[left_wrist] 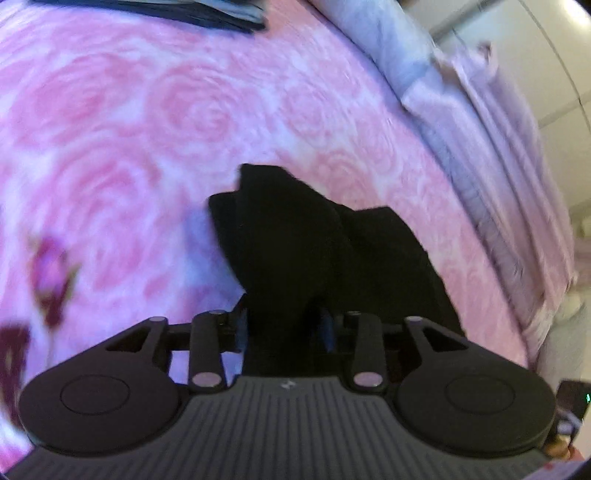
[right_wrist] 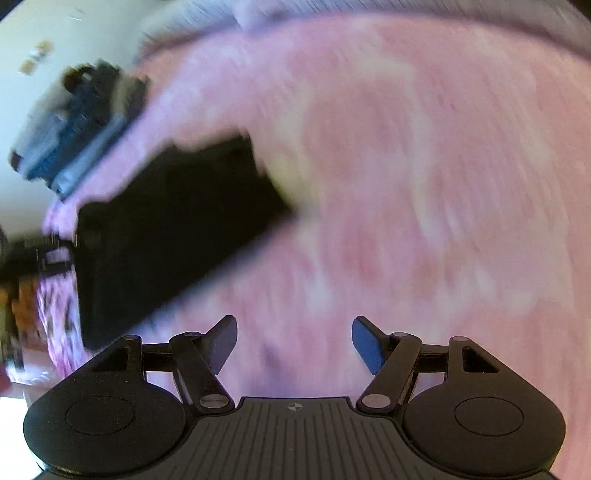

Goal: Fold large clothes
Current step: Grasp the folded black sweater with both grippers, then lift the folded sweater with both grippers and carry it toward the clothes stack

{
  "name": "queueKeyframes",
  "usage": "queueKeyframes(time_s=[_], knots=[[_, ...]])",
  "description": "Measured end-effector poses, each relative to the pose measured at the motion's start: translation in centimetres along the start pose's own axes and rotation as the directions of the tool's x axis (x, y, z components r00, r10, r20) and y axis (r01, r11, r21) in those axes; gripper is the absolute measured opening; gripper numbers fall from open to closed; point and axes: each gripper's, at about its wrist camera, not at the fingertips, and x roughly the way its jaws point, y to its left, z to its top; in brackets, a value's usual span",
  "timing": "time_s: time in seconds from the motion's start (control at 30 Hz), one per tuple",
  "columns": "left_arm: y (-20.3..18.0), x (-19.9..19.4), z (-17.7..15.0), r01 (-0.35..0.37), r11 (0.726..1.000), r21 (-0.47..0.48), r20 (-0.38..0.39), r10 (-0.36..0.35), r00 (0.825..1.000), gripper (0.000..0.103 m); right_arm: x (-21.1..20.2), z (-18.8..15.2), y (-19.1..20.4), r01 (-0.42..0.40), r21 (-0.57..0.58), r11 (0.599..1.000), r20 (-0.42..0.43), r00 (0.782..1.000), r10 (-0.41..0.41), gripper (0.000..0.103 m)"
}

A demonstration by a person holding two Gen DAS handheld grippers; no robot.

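Gripping black garment point(left_wrist: 295, 236) in left gripper point(left_wrist: 284, 325), right gripper point(right_wrist: 293, 341) spread apart, no legible writing

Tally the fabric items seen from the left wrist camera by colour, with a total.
Black: 1, the black garment clamped in the left gripper.
Pink: 1, the rose-patterned pink blanket.
Pale lilac: 1, the bunched pale lilac bedding along the blanket's right edge.
Dark, colour unclear: 1, a dark folded pile at the top.
Total: 4.
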Motion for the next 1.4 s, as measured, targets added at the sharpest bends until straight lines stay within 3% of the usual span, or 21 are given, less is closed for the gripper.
queueKeyframes(time_s=[0.07,0.17,0.3,0.4,0.6,0.7,0.73,0.77,0.87,0.93,1.0,1.1,1.13,1.17,1.23,1.4], knots=[[1.1,-1.0,-1.3,0.005,0.999,-0.054,0.02,-0.004,1.0,0.042,0.9,3.1,0.1,-0.08,-0.056,0.995,0.016,0.997,0.081,0.068],[2.1,-2.0,-3.0,0.016,0.994,-0.108,0.035,-0.012,0.999,0.042,3.3,6.8,0.7,-0.164,-0.121,0.979,-0.017,0.986,0.164,0.075],[2.7,-1.8,-4.0,0.026,0.99,-0.138,0.042,-0.021,0.999,0.043,8.6,10.0,1.4,-0.254,-0.204,0.945,-0.162,0.961,0.223,0.079],[3.2,-0.7,-3.8,0.069,0.984,-0.167,0.037,-0.064,0.997,0.043,12.6,11.5,0.7,-0.311,-0.16,0.937,-0.27,0.927,0.261,0.079],[4.5,2.1,-2.4,0.162,0.962,-0.22,0.054,-0.154,0.987,0.043,15.8,12.8,0.2,-0.478,-0.068,0.876,-0.285,0.85,0.442,0.079],[4.7,2.9,-2.1,0.196,0.958,-0.208,0.056,-0.189,0.98,0.042,16.7,12.6,1.1,-0.519,-0.092,0.85,-0.311,0.826,0.47,0.067],[4.8,3.1,-2.0,0.202,0.958,-0.204,0.054,-0.195,0.979,0.041,17.0,12.6,1.4,-0.531,-0.072,0.844,-0.316,0.815,0.486,0.05],[4.8,3.4,-1.8,0.208,0.957,-0.2,0.052,-0.202,0.978,0.039,17.7,12.4,1.4,-0.535,-0.048,0.844,-0.323,0.808,0.493,0.04],[4.7,4.1,-1.0,0.221,0.959,-0.175,0.03,-0.219,0.975,0.031,17.6,11.6,1.5,-0.539,-0.042,0.841,-0.292,0.812,0.505,0.026],[3.9,4.2,0.1,0.212,0.972,-0.097,0.009,-0.212,0.977,0.027,16.6,11.2,0.9,-0.534,-0.017,0.845,-0.242,0.822,0.515,0.018],[2.8,4.3,1.2,0.209,0.978,0.007,-0.003,-0.209,0.978,0.024,14.9,10.5,0.5,-0.529,-0.016,0.848,-0.187,0.835,0.518,0.017],[2.4,5.6,2.4,0.217,0.976,0.03,-0.037,-0.216,0.976,0.025,13.8,9.4,-0.1,-0.482,0.017,0.876,-0.135,0.867,0.48,0.017],[2.5,5.9,2.5,0.215,0.976,0.036,-0.045,-0.213,0.976,0.033,13.8,9.0,-0.2,-0.461,0.026,0.887,-0.132,0.878,0.46,0.021],[2.7,6.0,2.4,0.205,0.978,0.034,-0.046,-0.203,0.978,0.039,14.0,8.8,-0.4,-0.444,0.044,0.895,-0.13,0.886,0.446,0.033],[3.7,5.9,2.0,0.221,0.975,-0.009,-0.038,-0.221,0.974,0.041,14.3,9.0,-0.7,-0.454,0.084,0.887,-0.139,0.876,0.461,0.043],[4.9,6.2,1.0,0.259,0.964,-0.064,-0.018,-0.261,0.965,0.037,14.8,9.2,0.1,-0.447,0.075,0.892,-0.135,0.881,0.453,0.046]])
